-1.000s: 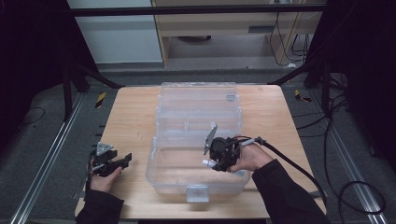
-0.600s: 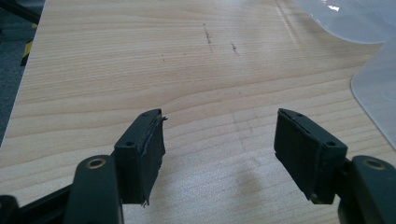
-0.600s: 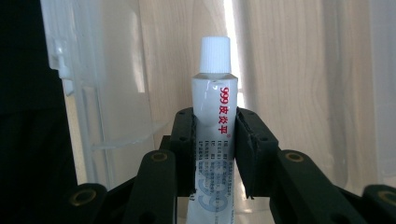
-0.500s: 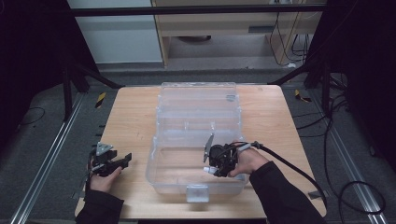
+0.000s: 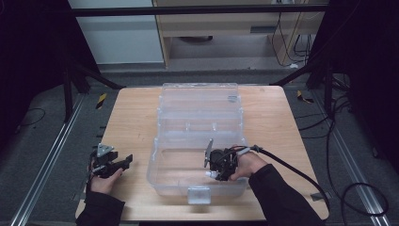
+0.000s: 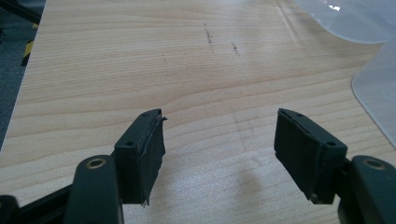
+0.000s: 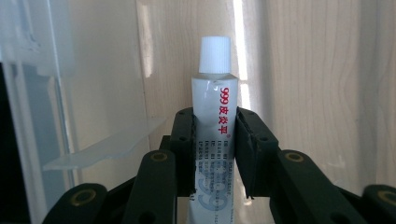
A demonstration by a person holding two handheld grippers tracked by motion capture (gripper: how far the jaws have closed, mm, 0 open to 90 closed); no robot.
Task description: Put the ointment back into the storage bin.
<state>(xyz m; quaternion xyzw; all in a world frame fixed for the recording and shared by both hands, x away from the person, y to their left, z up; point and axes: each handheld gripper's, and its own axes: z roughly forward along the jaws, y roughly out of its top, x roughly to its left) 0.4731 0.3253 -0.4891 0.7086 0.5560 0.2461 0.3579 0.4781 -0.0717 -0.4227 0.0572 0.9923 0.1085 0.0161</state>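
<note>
Since the earlier frame, the right gripper has been lowered and drawn toward the near wall of the clear plastic box, while the left gripper has been kept in place. A white tube with red print and a white cap is clamped between the right jaws, cap pointing away from the hand, inside the box's front compartment. The right forearm is brought in from the lower right. The left jaws are held wide apart, with nothing between them, above the wooden table, left of the box
</note>
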